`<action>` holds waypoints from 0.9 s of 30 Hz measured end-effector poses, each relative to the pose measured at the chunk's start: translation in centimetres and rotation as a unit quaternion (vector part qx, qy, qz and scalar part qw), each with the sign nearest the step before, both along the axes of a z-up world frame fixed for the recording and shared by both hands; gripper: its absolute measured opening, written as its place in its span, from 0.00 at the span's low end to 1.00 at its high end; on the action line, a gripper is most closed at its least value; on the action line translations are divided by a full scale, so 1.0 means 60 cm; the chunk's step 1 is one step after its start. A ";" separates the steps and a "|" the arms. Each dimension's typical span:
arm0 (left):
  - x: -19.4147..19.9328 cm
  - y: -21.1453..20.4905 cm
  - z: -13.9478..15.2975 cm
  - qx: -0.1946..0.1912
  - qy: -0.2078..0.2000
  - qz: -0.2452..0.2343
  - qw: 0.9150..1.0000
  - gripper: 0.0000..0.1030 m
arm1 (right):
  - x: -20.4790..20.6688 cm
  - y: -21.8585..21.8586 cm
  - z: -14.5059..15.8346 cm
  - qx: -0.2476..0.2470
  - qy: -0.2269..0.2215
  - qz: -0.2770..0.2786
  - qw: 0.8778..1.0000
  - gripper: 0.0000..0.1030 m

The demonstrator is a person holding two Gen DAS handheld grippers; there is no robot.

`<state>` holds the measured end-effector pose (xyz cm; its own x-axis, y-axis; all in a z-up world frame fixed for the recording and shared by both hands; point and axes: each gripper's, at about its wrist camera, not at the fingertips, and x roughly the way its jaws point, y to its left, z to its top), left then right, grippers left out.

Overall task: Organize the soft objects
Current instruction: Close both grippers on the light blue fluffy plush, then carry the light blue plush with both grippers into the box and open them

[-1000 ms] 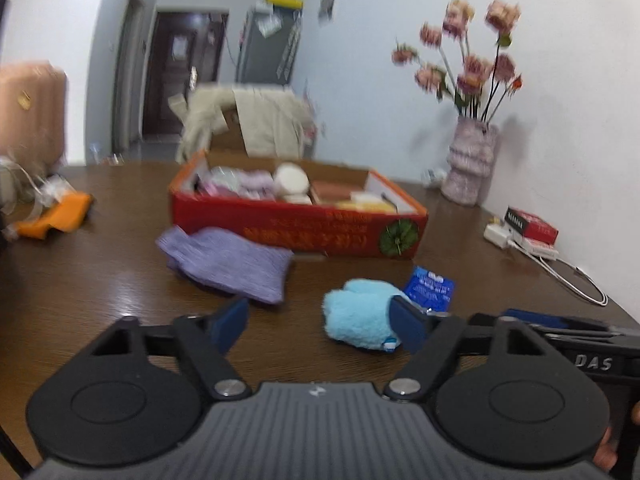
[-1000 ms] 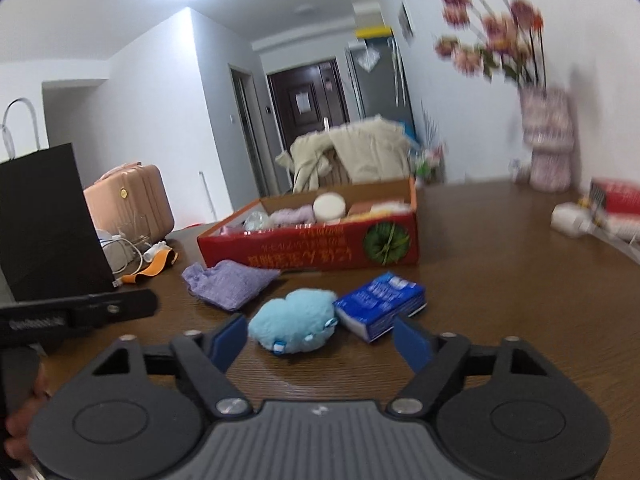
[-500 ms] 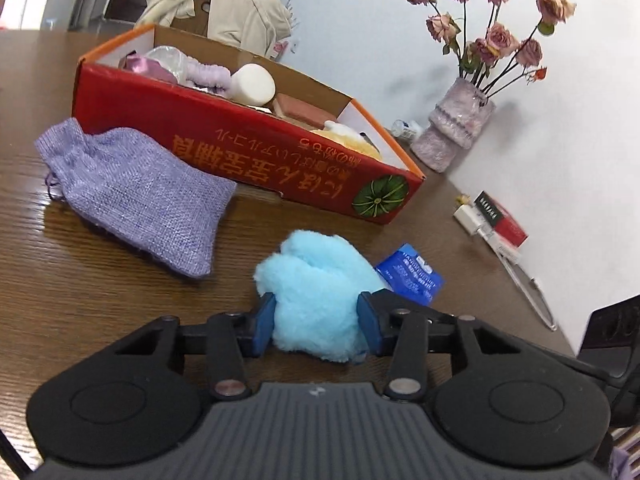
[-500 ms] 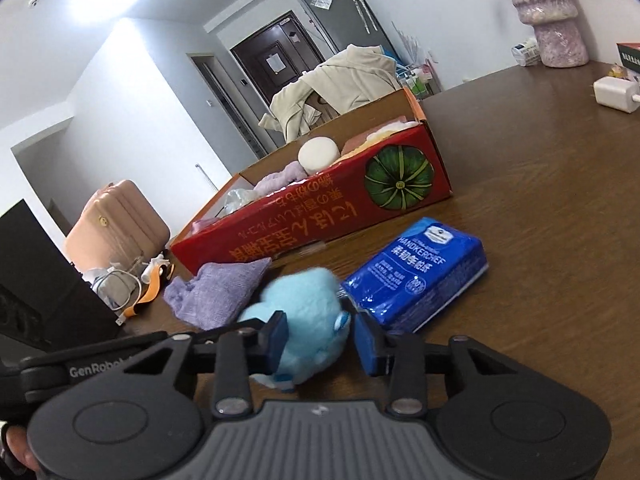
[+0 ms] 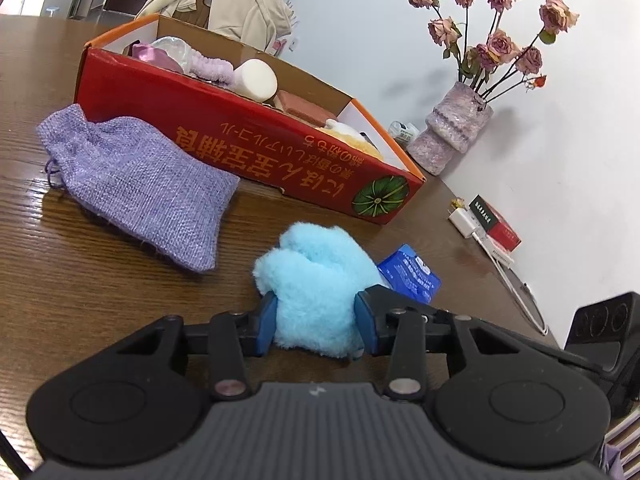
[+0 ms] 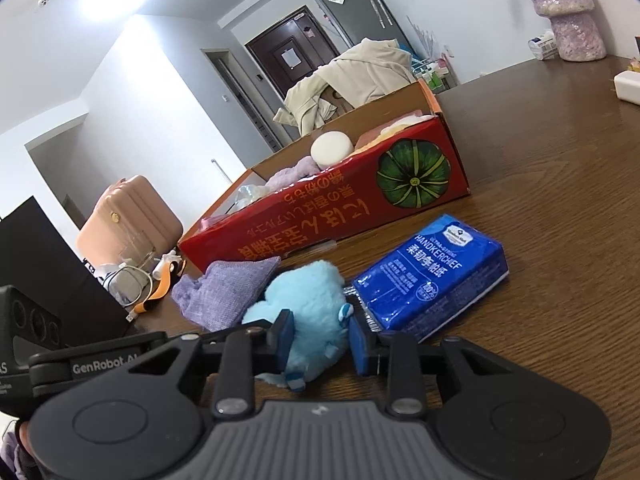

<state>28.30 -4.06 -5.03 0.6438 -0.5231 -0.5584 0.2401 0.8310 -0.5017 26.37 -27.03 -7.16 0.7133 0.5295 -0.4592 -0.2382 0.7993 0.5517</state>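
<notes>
pinching blue plush toy [image 5: 316, 292] between both grippers: left gripper [image 5: 316, 322], right gripper [image 6: 320, 340].

Contents: one blue plush toy [image 5: 316, 280], one purple pouch [image 5: 136, 184], one tissue pack [image 6: 432, 276], one red box [image 5: 248, 152], one vase [image 5: 452, 128].

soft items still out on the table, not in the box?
3: blue plush pinched by both claws, purple pouch left of it, handkerchief pack right. Others may be out of view.

Things on the tabletop [image 5: 80, 300].
Plush toy [image 5: 316, 280] between pouch [image 5: 136, 176] at left and tissue pack [image 6: 432, 280] at right; box [image 5: 248, 148] behind all three.
</notes>
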 end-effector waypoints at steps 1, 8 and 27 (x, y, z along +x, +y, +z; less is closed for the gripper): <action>-0.006 -0.003 0.003 0.008 -0.002 -0.004 1.000 0.40 | 0.000 -0.001 -0.001 0.003 0.000 0.005 1.000 0.28; -0.069 0.003 0.015 0.015 -0.013 -0.007 1.000 0.39 | -0.052 0.012 0.013 -0.015 -0.026 0.017 0.999 0.28; -0.069 0.014 0.133 0.010 -0.096 -0.019 0.995 0.38 | -0.103 0.025 0.134 -0.041 -0.110 0.007 0.993 0.28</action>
<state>24.16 -3.24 2.96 0.7201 -0.5383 -0.4378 0.3607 0.8294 -0.4266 20.16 -25.56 0.91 0.7940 0.5074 -0.3348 -0.3572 0.8350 0.4185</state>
